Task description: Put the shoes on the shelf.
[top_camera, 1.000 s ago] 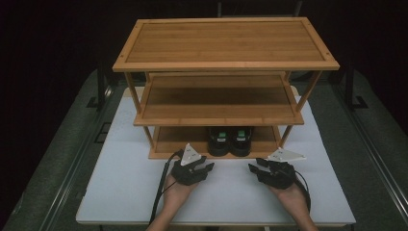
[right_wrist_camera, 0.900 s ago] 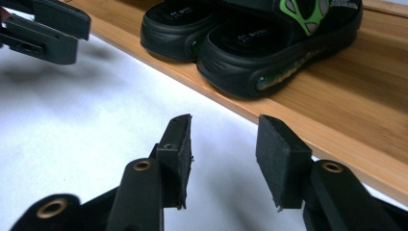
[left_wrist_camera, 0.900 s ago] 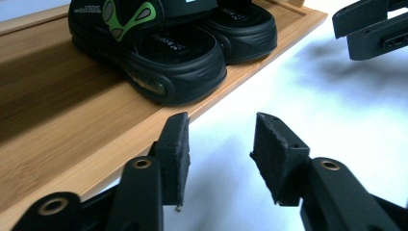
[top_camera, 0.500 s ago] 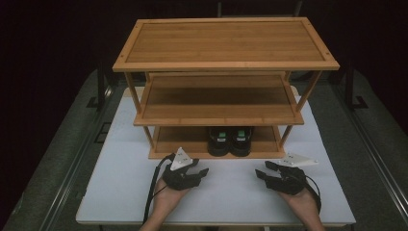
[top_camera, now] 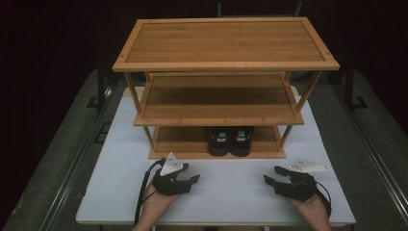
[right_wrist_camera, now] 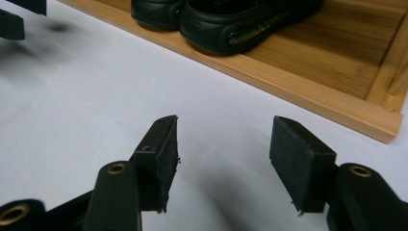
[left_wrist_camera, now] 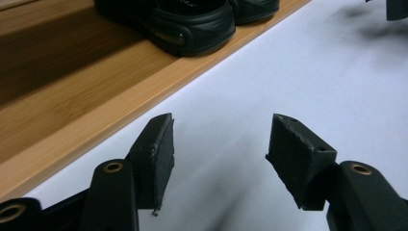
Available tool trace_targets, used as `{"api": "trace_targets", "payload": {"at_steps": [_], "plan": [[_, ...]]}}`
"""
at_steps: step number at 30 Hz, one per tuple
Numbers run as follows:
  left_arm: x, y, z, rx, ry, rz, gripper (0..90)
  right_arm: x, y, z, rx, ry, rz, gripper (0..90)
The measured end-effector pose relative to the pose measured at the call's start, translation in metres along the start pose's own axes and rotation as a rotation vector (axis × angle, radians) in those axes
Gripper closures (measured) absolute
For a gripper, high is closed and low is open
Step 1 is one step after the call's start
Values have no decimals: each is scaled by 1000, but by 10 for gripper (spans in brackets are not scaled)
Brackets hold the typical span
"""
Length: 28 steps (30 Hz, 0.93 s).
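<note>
Shoes [top_camera: 230, 140]: black pair, side by side on rack's bottom shelf
Rack [top_camera: 221, 65]: wooden, three shelves, on white tabletop [top_camera: 231, 192]
Left gripper [top_camera: 191, 179]: fingers just opening, apart, nothing between
Right gripper [top_camera: 270, 175]: same, near shoes

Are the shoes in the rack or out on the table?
In: the black shoes sit on the rack's bottom shelf.
</note>
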State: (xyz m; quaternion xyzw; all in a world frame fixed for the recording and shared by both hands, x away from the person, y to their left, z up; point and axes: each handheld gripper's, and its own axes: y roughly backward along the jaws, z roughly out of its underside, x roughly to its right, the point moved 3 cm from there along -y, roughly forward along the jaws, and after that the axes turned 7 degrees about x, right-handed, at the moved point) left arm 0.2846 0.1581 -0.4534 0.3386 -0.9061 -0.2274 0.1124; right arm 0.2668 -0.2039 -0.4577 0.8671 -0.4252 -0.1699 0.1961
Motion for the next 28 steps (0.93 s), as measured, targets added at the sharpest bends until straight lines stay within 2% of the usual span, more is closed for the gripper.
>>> {"api": "trace_targets", "payload": {"at_steps": [6,13,16,20,21,23,27,28], "plan": [[1,7,8,-1,-1,13,385,1,8,4,3,-1,0,400],[-2,17,16,-5,11,6,354,3,18,12,-4,-8,8,378],[-3,23,18,-13,10,1,309,5,22,16,-5,-12,11,362],[-2,30,22,0,29,21,287,5,27,19,0,-13,14,337],[-3,31,23,5,41,28,279,5,29,20,3,-16,15,329],[-3,35,27,-1,35,18,272,4,32,22,14,-18,19,319],[-3,42,34,5,41,26,248,3,39,27,50,-24,43,296],[-4,42,36,5,63,33,238,3,39,28,57,-23,48,282]]}}
